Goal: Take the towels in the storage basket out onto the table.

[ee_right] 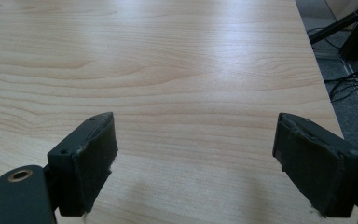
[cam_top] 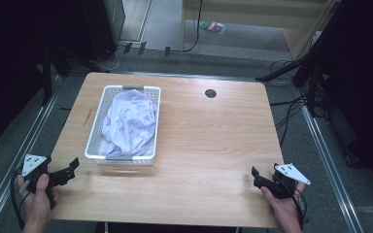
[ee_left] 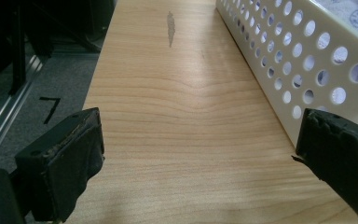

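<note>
Wooden desk (cam_top: 209, 141) carried a white perforated basket (cam_top: 93, 130) on its left half, long side running away from the person, with a pale lilac printed cloth (cam_top: 128, 121) bunched inside and reaching up to the rim. Left hand-held gripper (cam_top: 70, 168) sat at the near-left corner of the desk, jaws spread wide and holding nothing, tips just short of the basket's near-left corner, not touching it. In the left gripper view the left hand-held gripper (ee_left: 198, 154) had bare wood between its jaws, the basket wall (ee_left: 279, 60) ran along the right side just beside the right jaw, and a dark scuff (ee_left: 170, 28) marked the wood farther off. Right hand-held gripper (cam_top: 256, 175) was at the near-right corner, well apart from the basket, jaws also wide and empty; in the right gripper view it (ee_right: 193, 163) hovered over bare wood near the desk's right edge. Small dark round hole (cam_top: 210, 93) sat near the far edge of the desk
</note>
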`<state>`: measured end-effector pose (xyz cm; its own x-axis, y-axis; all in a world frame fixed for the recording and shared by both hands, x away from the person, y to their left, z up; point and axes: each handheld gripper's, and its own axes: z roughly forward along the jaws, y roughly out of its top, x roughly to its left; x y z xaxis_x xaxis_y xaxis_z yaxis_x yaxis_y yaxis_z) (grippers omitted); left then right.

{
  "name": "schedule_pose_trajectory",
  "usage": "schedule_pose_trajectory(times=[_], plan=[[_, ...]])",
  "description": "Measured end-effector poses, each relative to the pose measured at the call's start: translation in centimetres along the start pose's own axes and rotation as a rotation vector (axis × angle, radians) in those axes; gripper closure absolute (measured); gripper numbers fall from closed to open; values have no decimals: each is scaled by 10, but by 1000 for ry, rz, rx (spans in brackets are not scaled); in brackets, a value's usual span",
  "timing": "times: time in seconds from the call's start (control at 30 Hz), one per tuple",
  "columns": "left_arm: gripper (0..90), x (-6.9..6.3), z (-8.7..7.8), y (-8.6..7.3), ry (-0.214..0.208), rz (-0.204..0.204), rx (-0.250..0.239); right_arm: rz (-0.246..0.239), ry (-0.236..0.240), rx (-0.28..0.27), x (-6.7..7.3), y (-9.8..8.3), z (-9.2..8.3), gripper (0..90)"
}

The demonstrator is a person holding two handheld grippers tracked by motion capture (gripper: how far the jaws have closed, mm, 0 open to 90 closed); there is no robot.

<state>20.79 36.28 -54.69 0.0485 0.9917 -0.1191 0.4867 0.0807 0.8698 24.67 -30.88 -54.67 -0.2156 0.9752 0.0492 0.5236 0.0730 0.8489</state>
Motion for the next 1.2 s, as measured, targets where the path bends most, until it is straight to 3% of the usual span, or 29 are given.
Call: schedule_pose_trajectory(times=[0.1, 0.2, 0.27, 0.33, 0.6, 0.67, 0.87, 0.97, 1.13, 1.17, 1.2], plan=[[14, -1, -2, 1, 0, 6, -16, -3, 4, -2, 0, 0, 0, 136], [15, 0, -3, 3, 1, -14, -41, -3, 5, -2, -1, 0, 0, 136], [15, 0, -5, 4, -23, -20, -86, -4, 5, -2, -1, 0, -1, 136], [15, -2, -6, 6, -15, -19, -102, -5, 6, -2, -1, 0, 0, 136], [15, -7, -17, 17, -76, -9, -98, -4, 4, 1, 0, 0, 0, 136], [15, -12, -24, 27, -109, 13, -98, -5, 3, -1, 0, 0, 0, 136], [14, -26, -29, 44, -136, 60, -66, -3, -1, 1, 0, 0, 0, 136], [0, -36, -28, 56, -159, 86, -25, -6, -2, 1, 0, 0, 0, 136], [0, -48, -25, 73, -158, 103, 16, -10, -1, 1, 1, 0, 0, 135], [0, -54, -23, 83, -179, 106, 38, -13, -3, 1, 1, 0, -1, 134], [0, -54, -23, 83, -179, 106, 38, -13, -3, 1, 1, 0, -1, 134]])
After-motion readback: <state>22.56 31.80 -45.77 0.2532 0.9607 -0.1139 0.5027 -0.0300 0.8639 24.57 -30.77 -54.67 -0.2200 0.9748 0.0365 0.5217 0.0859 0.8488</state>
